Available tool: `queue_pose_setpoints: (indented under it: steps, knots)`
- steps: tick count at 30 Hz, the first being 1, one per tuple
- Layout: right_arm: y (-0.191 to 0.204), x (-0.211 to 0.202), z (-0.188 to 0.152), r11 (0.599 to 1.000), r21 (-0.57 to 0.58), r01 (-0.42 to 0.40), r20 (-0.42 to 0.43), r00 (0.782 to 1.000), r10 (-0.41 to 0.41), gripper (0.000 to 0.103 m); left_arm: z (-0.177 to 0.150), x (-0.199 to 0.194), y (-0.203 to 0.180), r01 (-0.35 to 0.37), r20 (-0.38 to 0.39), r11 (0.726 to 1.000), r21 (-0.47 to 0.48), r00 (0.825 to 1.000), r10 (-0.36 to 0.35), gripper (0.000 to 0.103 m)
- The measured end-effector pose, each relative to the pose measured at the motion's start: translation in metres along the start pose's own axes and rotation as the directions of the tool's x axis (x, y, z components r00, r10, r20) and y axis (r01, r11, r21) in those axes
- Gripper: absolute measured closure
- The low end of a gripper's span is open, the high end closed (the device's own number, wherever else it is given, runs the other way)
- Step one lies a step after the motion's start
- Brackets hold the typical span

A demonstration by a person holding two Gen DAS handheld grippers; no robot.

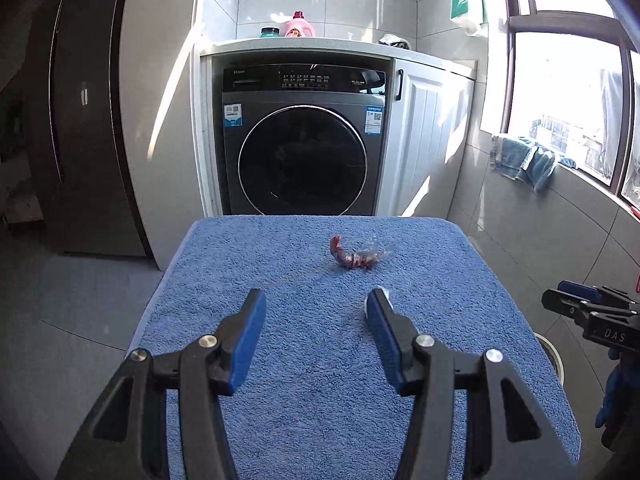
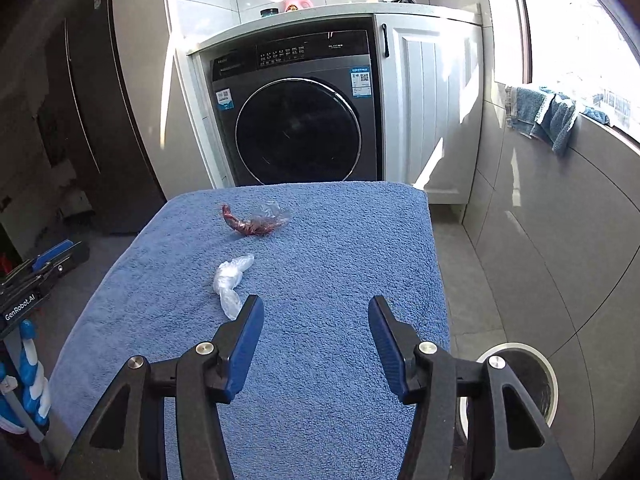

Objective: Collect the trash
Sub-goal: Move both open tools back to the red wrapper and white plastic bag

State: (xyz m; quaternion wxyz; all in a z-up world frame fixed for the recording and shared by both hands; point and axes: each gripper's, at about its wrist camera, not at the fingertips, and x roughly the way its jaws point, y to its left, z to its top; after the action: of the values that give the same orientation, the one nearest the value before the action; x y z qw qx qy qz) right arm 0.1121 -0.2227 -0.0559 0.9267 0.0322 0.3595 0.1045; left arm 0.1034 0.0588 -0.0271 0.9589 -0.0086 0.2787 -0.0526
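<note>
A red and clear plastic wrapper lies on the blue towel-covered table, toward its far side; it also shows in the right wrist view. A crumpled clear plastic piece lies nearer; in the left wrist view it is mostly hidden behind my right finger. My left gripper is open and empty above the towel, short of the red wrapper. My right gripper is open and empty over the table, just right of the clear plastic. The right gripper's body shows at the right edge.
A round bin with a white rim stands on the floor right of the table. A washing machine and white cabinet stand beyond the table. A dark refrigerator is at the left. Towels hang on the window sill.
</note>
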Motion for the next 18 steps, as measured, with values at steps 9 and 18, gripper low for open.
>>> queue_pose_setpoints:
  steps: [9, 18]
  knots:
    - [0.018, 0.017, 0.002, 1.000, -0.019, -0.022, -0.031, 0.999, 0.021, 0.048, -0.009, 0.012, 0.021, -0.005, -0.027, 0.999, -0.036, 1.000, 0.004, 0.052]
    - [0.018, 0.039, 0.001, 0.999, -0.012, -0.042, -0.075, 0.996, 0.041, 0.041, -0.015, 0.036, 0.022, 0.040, -0.080, 0.998, -0.050, 0.996, -0.044, 0.052]
